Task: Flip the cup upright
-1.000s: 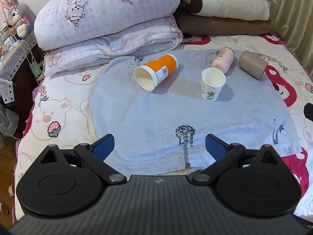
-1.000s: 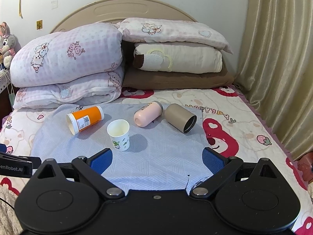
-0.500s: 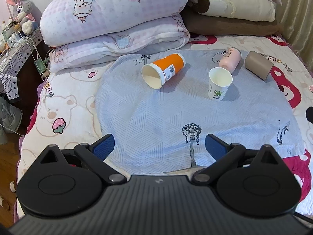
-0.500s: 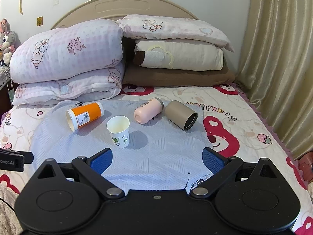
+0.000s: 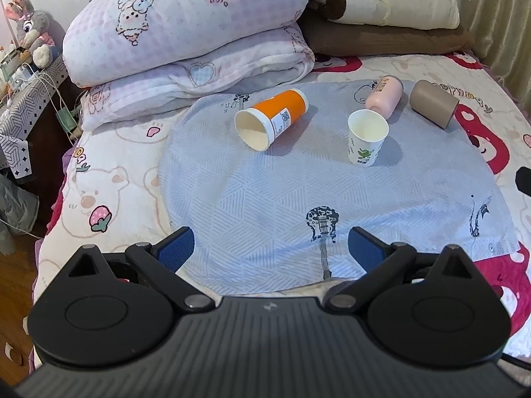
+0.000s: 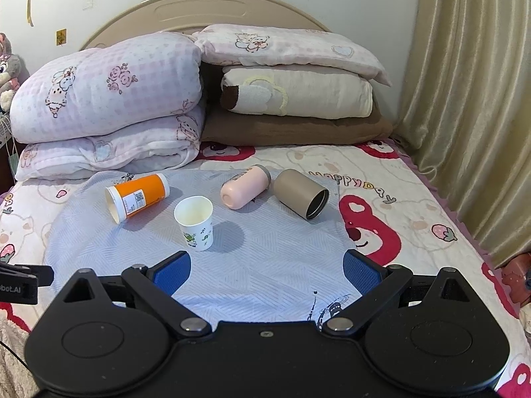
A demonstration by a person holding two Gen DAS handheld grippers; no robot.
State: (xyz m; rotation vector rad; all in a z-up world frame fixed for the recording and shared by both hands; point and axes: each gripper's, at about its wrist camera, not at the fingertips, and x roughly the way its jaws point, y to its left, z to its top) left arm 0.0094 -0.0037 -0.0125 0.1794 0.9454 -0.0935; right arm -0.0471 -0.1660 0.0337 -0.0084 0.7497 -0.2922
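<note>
An orange cup [image 5: 272, 117] [image 6: 137, 196] lies on its side on a grey-blue cloth [image 5: 298, 192] [image 6: 265, 258], its mouth toward me. A white paper cup [image 5: 366, 137] [image 6: 195, 218] stands upright to its right. A pink bottle [image 5: 384, 97] [image 6: 245, 186] and a tan cup [image 5: 431, 102] [image 6: 301, 193] lie on their sides farther right. My left gripper [image 5: 270, 248] is open and empty, well short of the cups. My right gripper [image 6: 267, 270] is open and empty, short of the paper cup.
Folded pink quilts [image 5: 186, 33] [image 6: 106, 106] and stacked pillows [image 6: 292, 79] lie behind the cups. A curtain [image 6: 471, 99] hangs on the right. A nightstand with cables [image 5: 23, 86] is on the left of the bed.
Both grippers have pulled back and risen a little, so the cups look slightly farther off. The left view has shifted left. No cup has moved. Both grippers stay open.
</note>
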